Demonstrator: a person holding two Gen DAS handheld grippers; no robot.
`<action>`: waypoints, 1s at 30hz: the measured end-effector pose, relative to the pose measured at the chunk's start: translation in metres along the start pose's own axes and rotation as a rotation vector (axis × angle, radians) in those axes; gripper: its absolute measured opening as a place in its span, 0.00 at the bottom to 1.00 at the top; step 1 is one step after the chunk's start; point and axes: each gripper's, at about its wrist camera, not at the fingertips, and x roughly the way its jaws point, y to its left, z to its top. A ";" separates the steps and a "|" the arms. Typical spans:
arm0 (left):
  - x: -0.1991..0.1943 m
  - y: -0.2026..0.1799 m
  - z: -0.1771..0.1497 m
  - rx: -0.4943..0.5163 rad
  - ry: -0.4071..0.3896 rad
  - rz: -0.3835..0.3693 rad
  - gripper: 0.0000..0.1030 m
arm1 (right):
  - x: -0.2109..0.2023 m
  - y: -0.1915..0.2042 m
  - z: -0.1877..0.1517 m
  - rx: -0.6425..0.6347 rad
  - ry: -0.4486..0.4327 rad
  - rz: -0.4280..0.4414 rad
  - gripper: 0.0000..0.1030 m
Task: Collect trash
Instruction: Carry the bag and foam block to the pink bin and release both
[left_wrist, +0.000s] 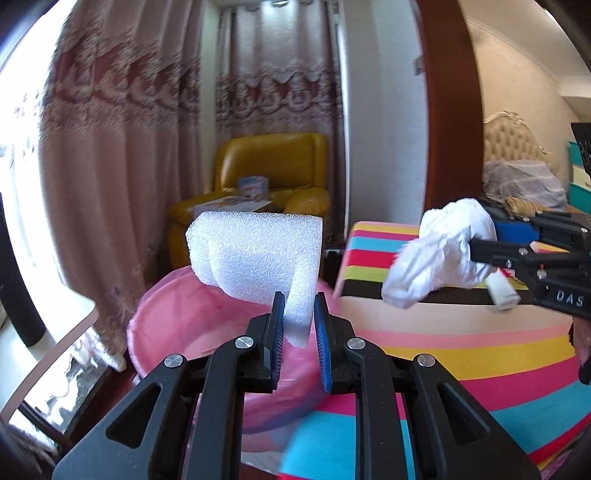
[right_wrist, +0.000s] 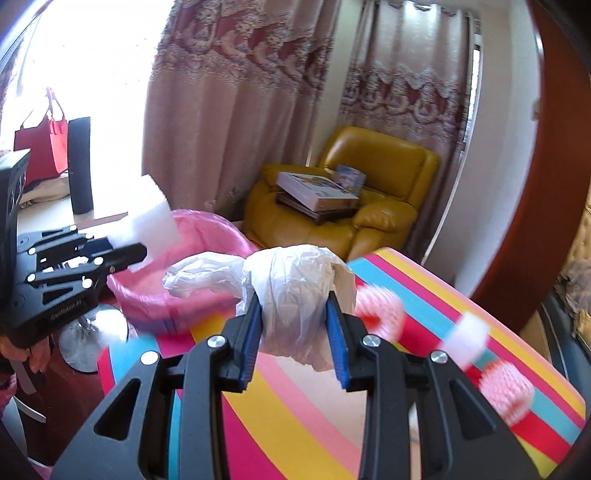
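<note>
I am gripping a white foam block (left_wrist: 255, 258) in my left gripper (left_wrist: 299, 325). The jaws are set narrow, clamping the block's lower right corner, and most of the block is sticking up and to the left of the pads (left_wrist: 277, 332). Seen from the left wrist, the foam is hanging over the bin (left_wrist: 177, 325), a round tub lined with a pink bag.

I am squeezing a crumpled white plastic bag (right_wrist: 295, 295) in my right gripper (right_wrist: 295, 328). The jaws are about half closed, pressing the wad from both sides. A twisted tail of the bag is trailing out to the left, toward the bin (right_wrist: 207, 236). The wad is sitting above the near edge of the striped table (right_wrist: 295, 406), just beside the bin's rim.

From the right wrist, my left gripper (right_wrist: 125, 254) is showing at the left with the foam (right_wrist: 151, 214) over the bin's far side. From the left wrist, my right gripper (left_wrist: 476, 247) is coming in from the right with the bag (left_wrist: 439, 251).

More scraps are lying on the table: two pink mesh pieces (right_wrist: 376, 306) and a small white piece (right_wrist: 467, 343), all blurred. A yellow armchair (right_wrist: 369, 192) with boxes (right_wrist: 317, 192) on it is standing behind, in front of the curtains (right_wrist: 236, 92).
</note>
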 end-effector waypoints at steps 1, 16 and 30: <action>0.003 0.012 0.000 -0.015 0.006 0.011 0.18 | 0.008 0.005 0.007 -0.005 0.001 0.012 0.31; 0.052 0.085 -0.013 -0.125 0.085 0.071 0.18 | 0.102 0.062 0.086 -0.012 0.005 0.184 0.43; 0.012 0.091 -0.028 -0.173 0.012 0.149 0.91 | 0.072 0.038 0.064 -0.022 -0.036 0.169 0.70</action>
